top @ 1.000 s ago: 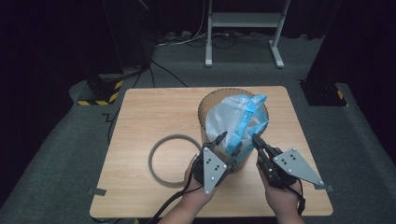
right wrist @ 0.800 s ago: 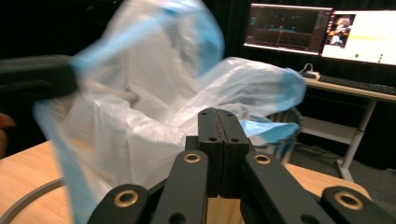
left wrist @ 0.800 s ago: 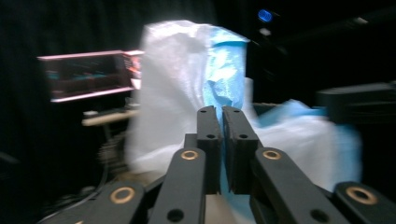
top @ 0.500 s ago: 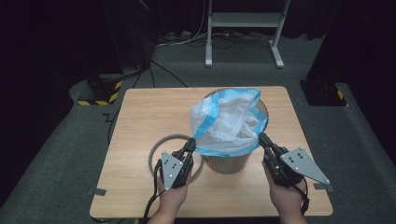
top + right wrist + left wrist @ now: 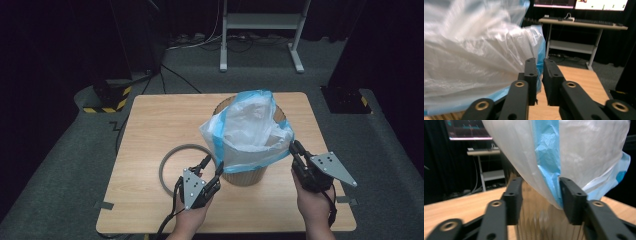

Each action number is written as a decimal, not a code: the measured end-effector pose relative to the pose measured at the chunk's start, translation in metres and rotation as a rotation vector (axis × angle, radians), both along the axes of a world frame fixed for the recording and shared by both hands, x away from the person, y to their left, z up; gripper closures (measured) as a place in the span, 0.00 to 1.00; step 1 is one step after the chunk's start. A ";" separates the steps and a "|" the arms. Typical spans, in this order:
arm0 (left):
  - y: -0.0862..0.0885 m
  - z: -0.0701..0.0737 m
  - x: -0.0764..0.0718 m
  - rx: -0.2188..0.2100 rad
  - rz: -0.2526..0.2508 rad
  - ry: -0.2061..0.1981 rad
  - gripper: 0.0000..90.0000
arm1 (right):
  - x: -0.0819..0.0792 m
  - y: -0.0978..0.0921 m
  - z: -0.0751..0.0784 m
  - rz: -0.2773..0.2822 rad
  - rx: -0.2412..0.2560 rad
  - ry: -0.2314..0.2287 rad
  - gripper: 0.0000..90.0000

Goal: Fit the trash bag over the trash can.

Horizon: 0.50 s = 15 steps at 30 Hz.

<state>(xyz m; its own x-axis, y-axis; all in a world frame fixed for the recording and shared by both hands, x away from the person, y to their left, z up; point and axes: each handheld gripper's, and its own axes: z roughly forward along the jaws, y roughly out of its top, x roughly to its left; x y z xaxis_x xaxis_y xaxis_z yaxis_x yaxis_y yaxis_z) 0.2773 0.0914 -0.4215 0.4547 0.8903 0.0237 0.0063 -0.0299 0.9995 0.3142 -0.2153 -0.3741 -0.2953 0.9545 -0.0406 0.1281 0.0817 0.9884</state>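
Ring: flat on the worktop, left of the bin, likely set aside for clamping.
Left hand-held gripper: jaws spread, bag hem between them, unpinched.
Bag: draped over the bin, mid-worktop.
Right hand-held gripper: pinching the hem, stretching it outward.

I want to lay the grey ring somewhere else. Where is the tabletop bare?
Bare wood lies along the table's far left, beyond the grey ring, and in the near right corner. The middle is crowded: the basket with its plastic bag, flanked by the left gripper and right gripper.
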 end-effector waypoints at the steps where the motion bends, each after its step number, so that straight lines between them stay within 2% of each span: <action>1: 0.000 0.000 0.000 0.000 0.000 0.000 0.54 | 0.000 0.000 0.000 0.000 0.000 0.000 0.86; 2: 0.001 0.009 -0.004 0.000 0.009 -0.032 0.52 | -0.003 -0.001 0.006 0.005 0.003 -0.020 0.81; 8: 0.001 0.031 -0.011 -0.026 0.038 -0.108 0.46 | -0.009 -0.002 0.021 0.014 0.018 -0.067 0.74; 13: 0.005 0.061 -0.007 -0.030 0.080 -0.205 0.45 | 0.002 -0.002 0.029 0.021 0.026 -0.059 0.70; 14: 0.006 0.068 -0.005 -0.027 0.086 -0.222 0.44 | 0.006 -0.001 0.031 0.020 0.026 -0.055 0.70; 15: 0.006 0.068 -0.005 -0.027 0.086 -0.222 0.44 | 0.006 -0.001 0.031 0.020 0.026 -0.055 0.70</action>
<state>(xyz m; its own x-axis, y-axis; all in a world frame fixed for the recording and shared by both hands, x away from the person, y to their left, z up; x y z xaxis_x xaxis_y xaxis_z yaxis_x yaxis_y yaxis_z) 0.2722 0.0976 -0.3532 0.3631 0.9274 0.0900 -0.2120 -0.0118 0.9772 0.3199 -0.2163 -0.3431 -0.3127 0.9493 -0.0330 0.0716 0.0582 0.9957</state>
